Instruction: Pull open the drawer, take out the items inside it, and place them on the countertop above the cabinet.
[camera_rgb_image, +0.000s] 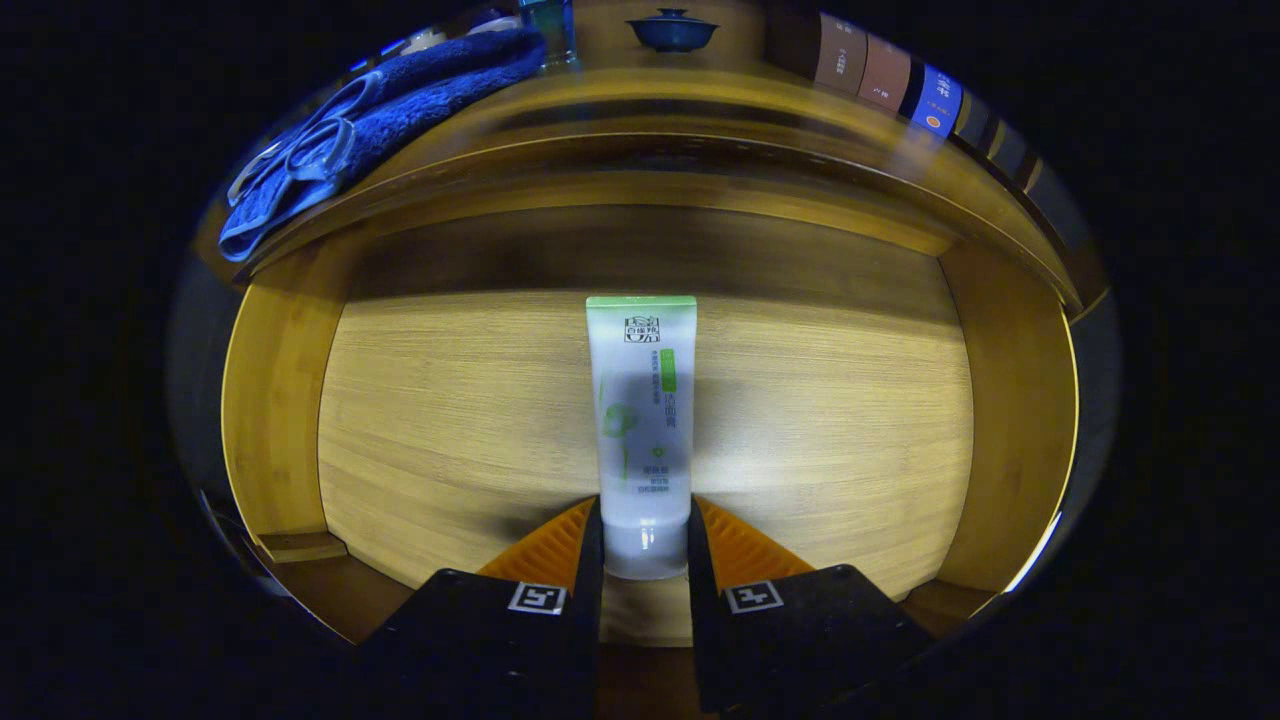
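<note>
claw level, clamping tube cap, over drawer

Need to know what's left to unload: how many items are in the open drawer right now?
1: a white squeeze tube lying on the drawer floor, its cap end between the hand-held gripper fingers, which press both its sides. The drawer's near corners are hidden.

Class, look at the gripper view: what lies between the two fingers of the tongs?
The cap end of the white tube lies between them, inside the open drawer; both fingers press on it.
</note>
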